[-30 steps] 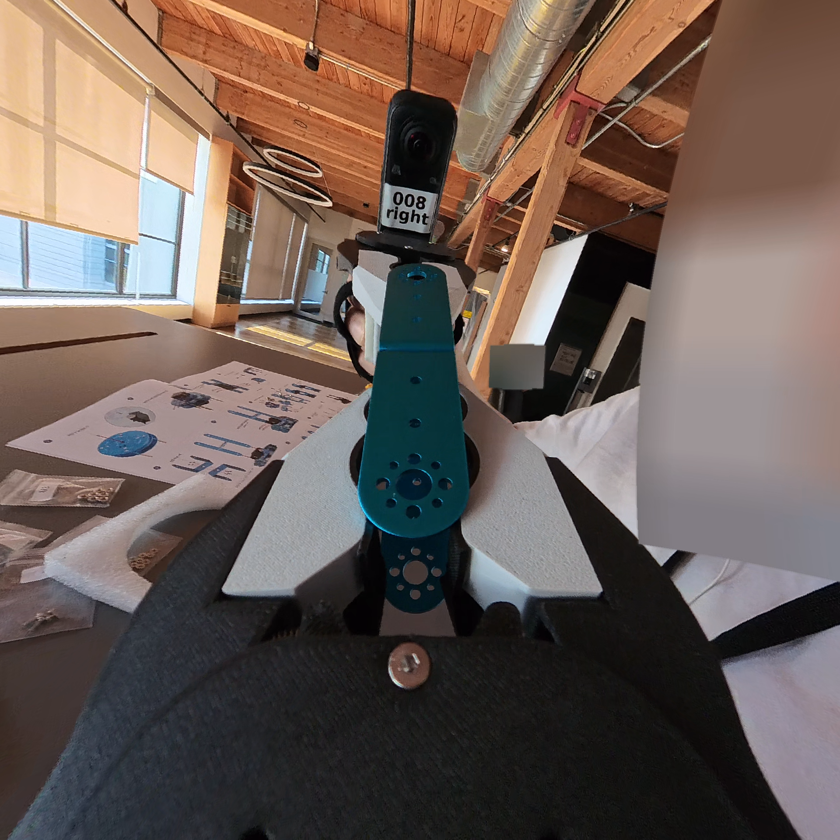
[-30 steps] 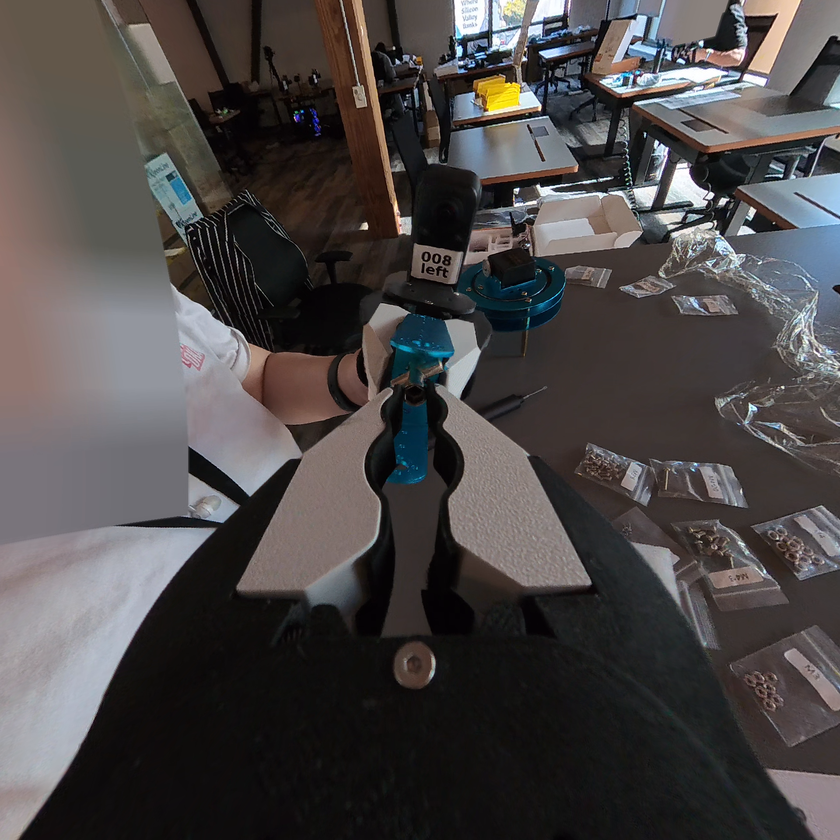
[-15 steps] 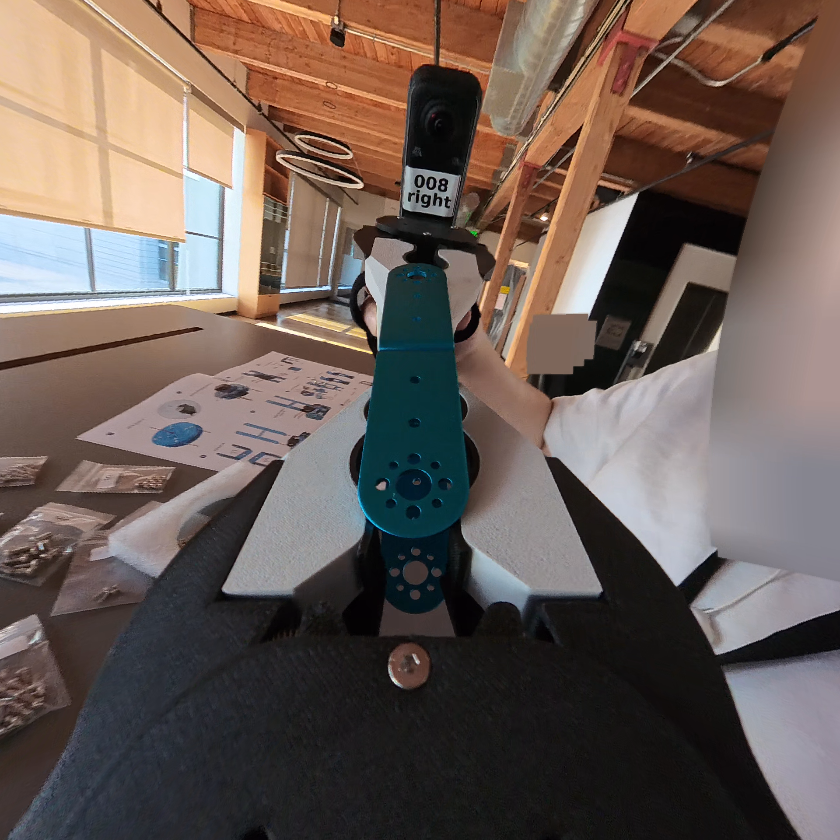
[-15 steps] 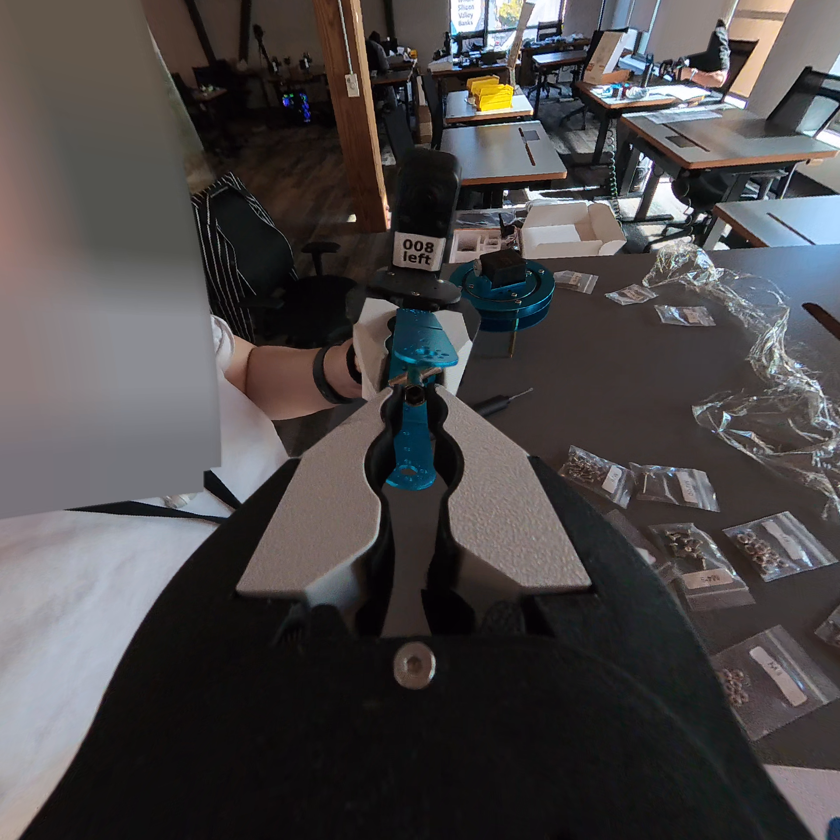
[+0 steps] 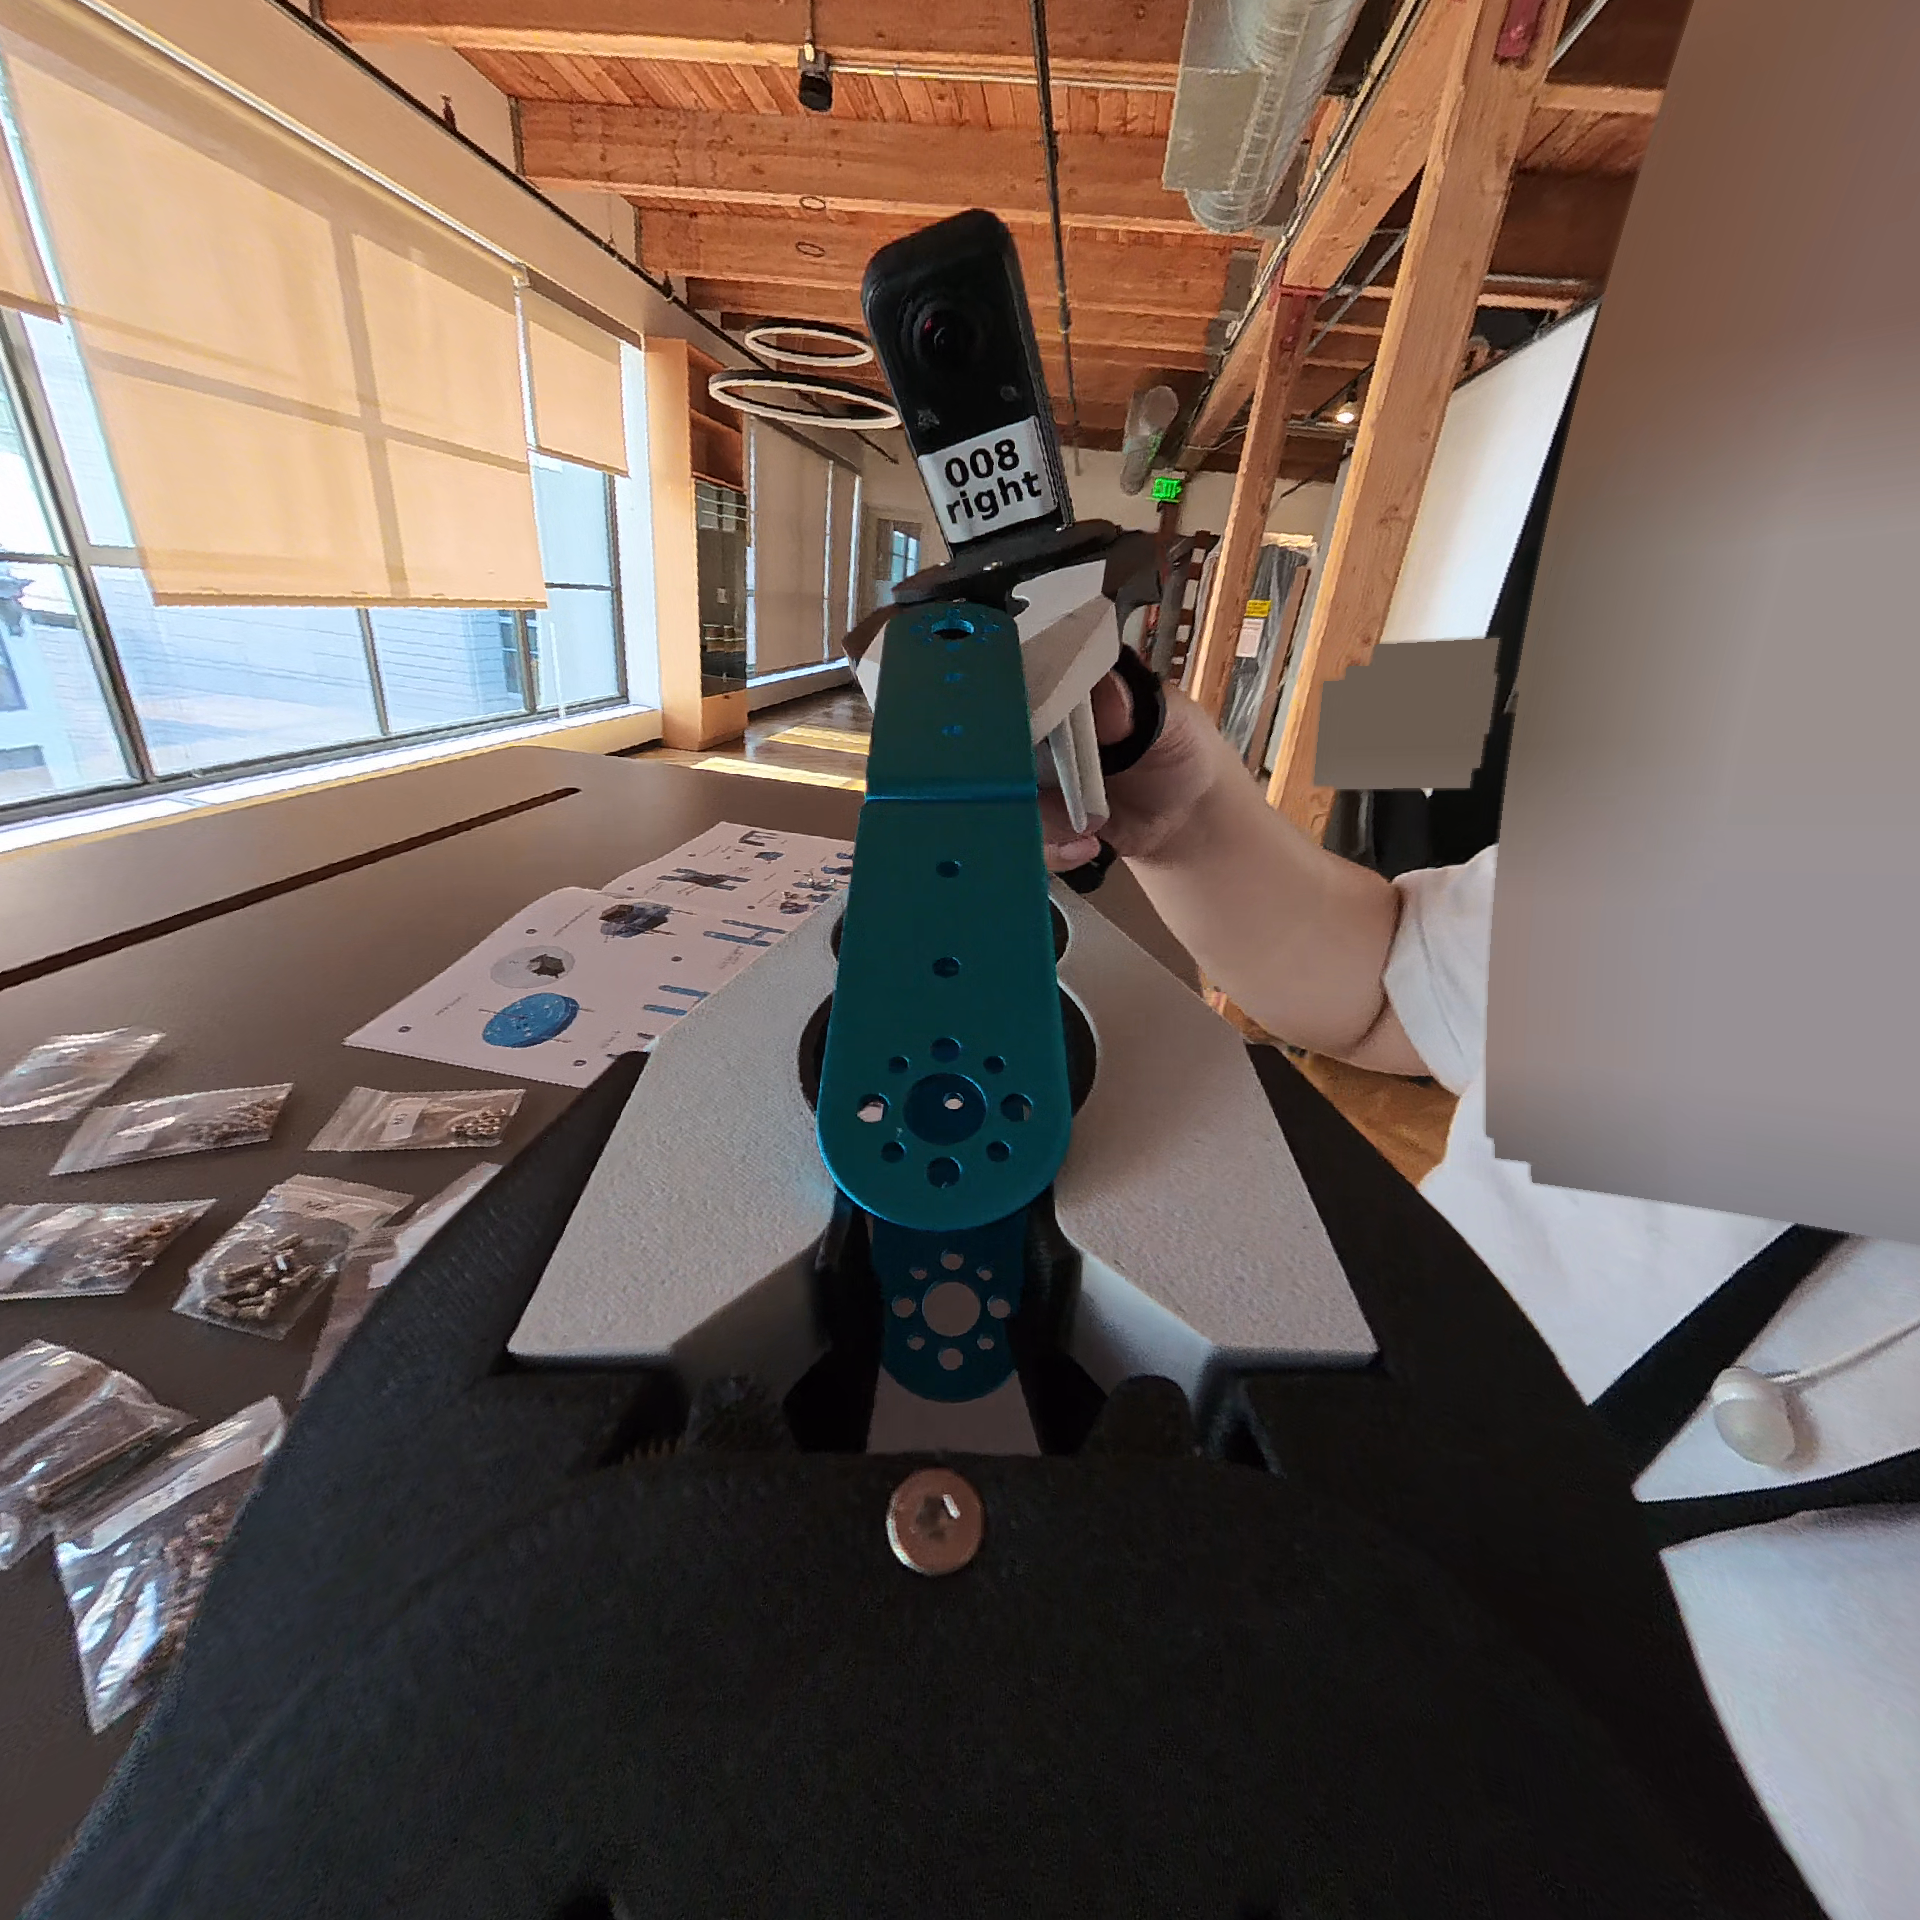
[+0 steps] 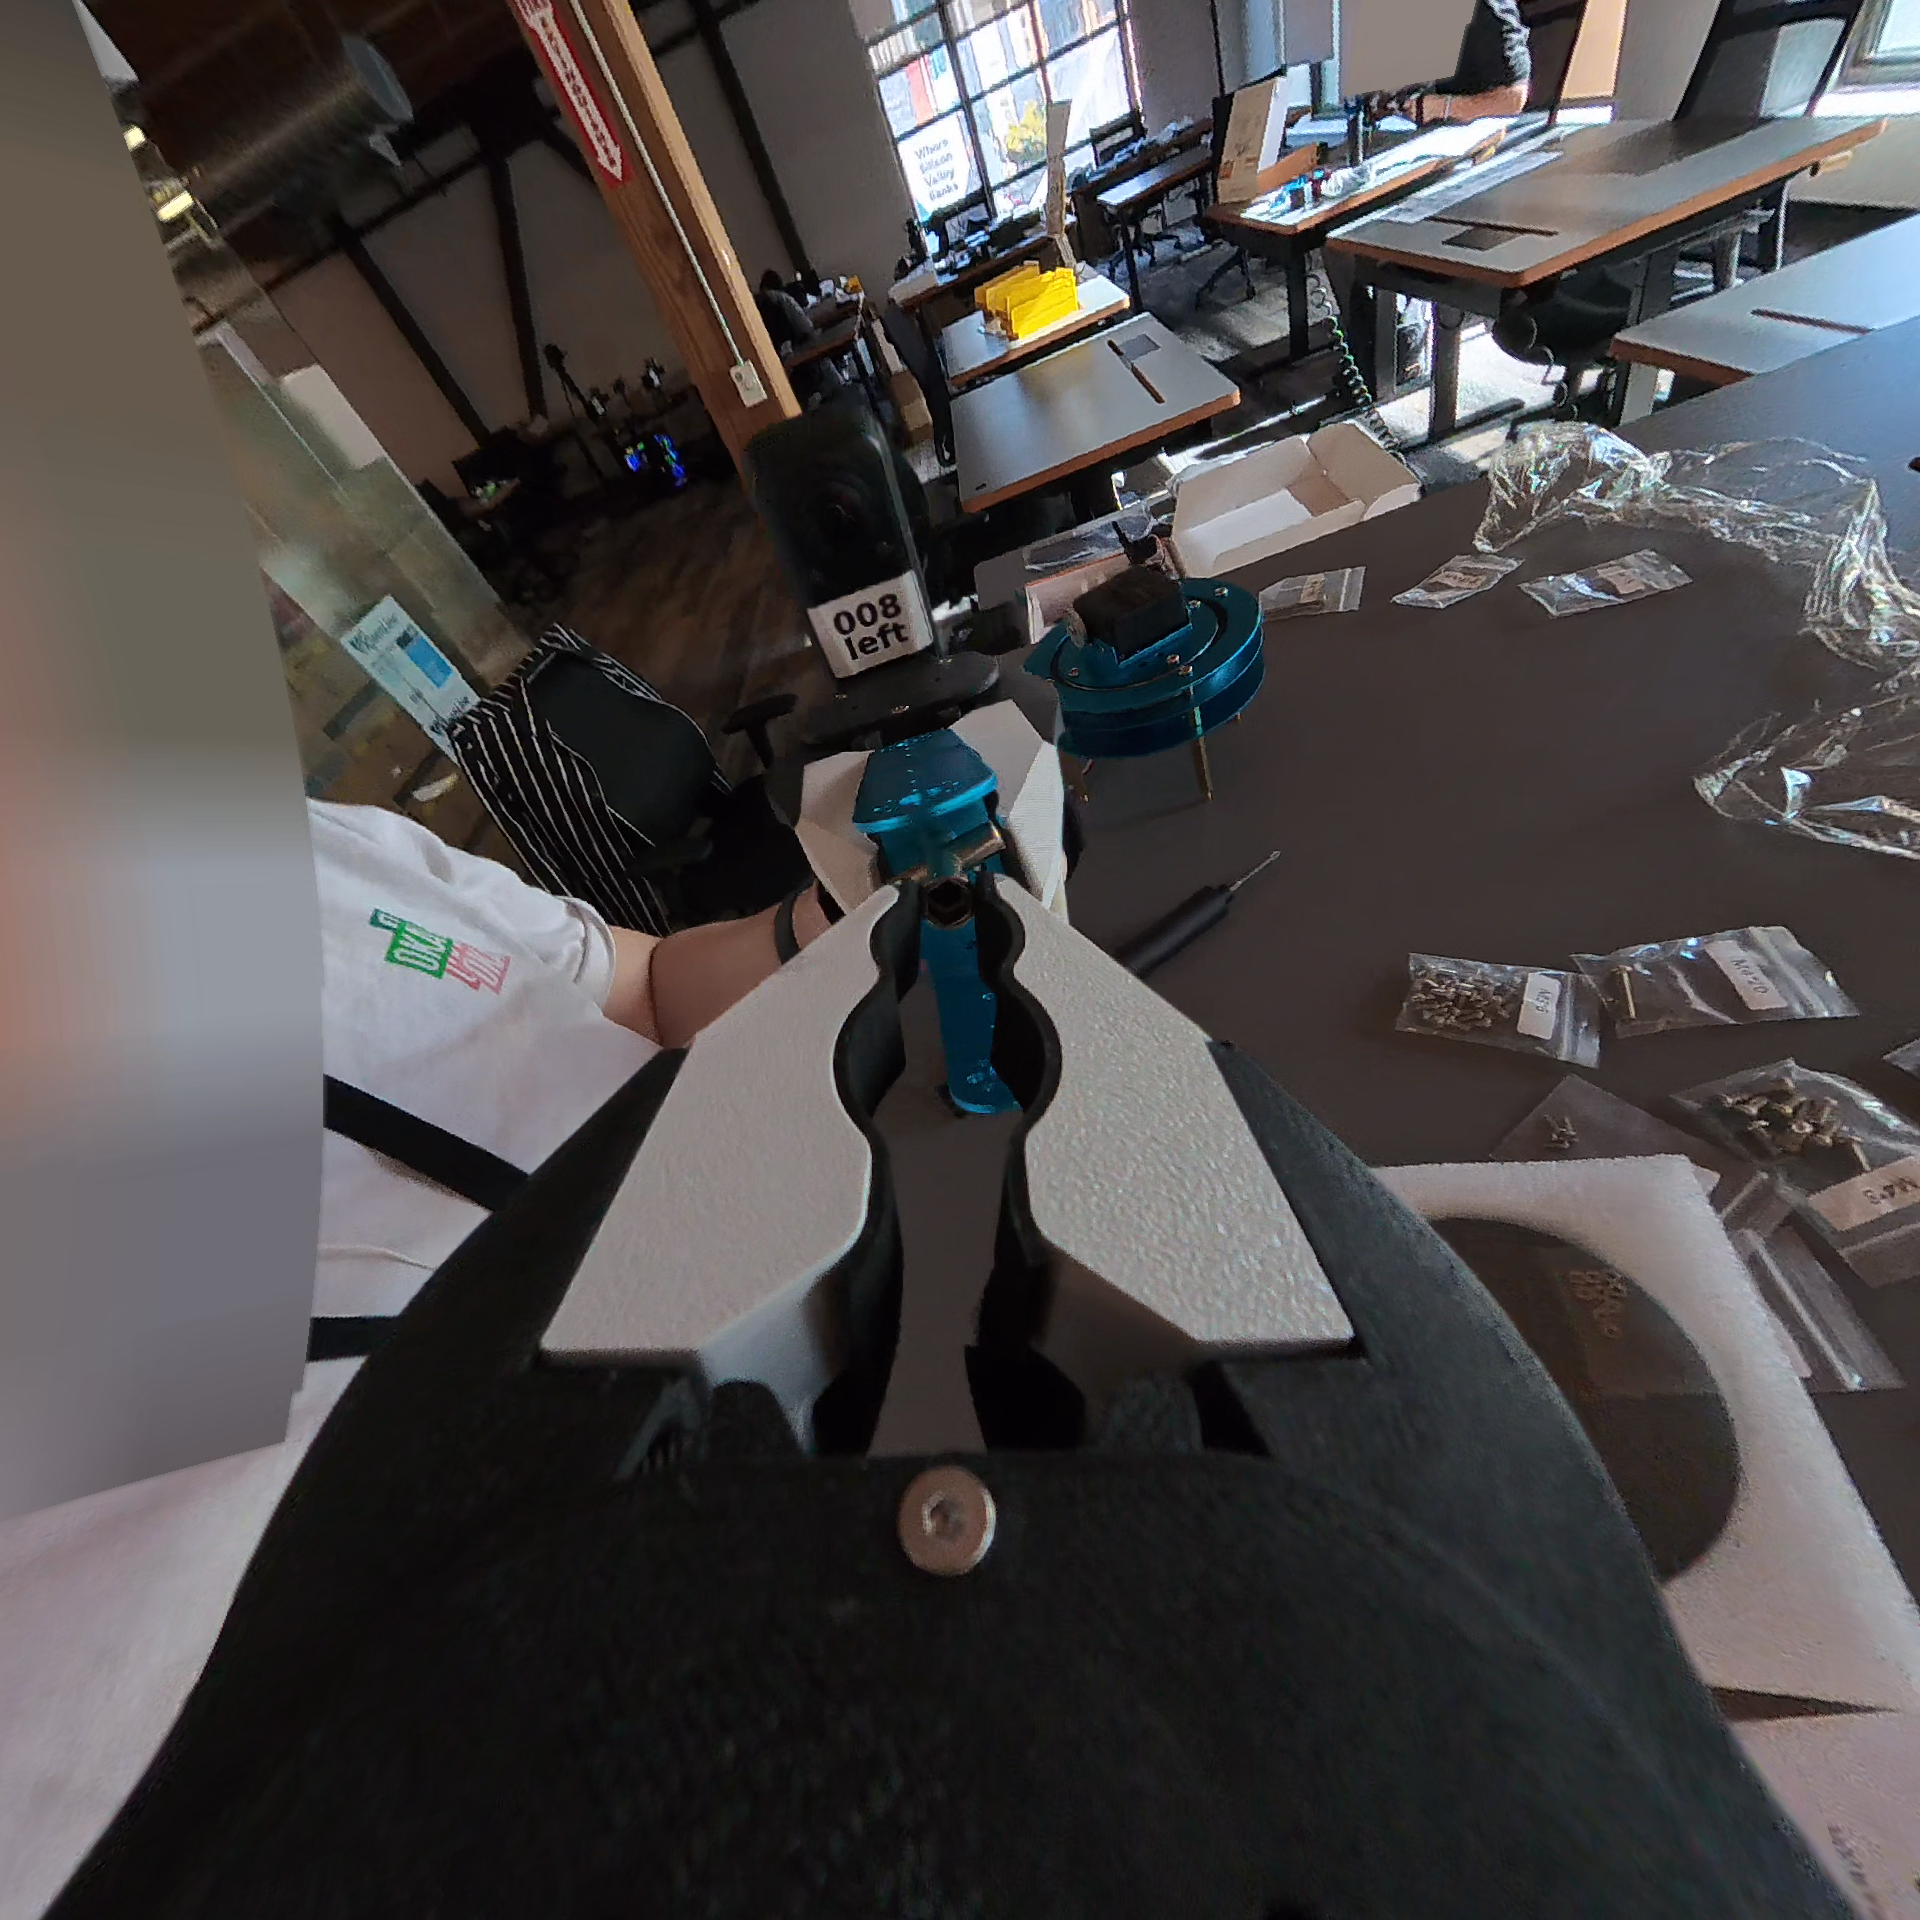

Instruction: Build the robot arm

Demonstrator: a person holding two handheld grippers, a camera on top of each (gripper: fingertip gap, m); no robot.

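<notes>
Lower left, hardware bags crowd the table; upper left is bare beyond the instruction sheet.

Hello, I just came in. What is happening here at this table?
A person holds two handheld grippers facing each other above a dark table. The left gripper is shut on a blue metal bracket, and the right gripper grips the bracket's far end. Around them lie small bags of screws, a printed instruction sheet, white foam packing and a round blue base assembly.
</notes>
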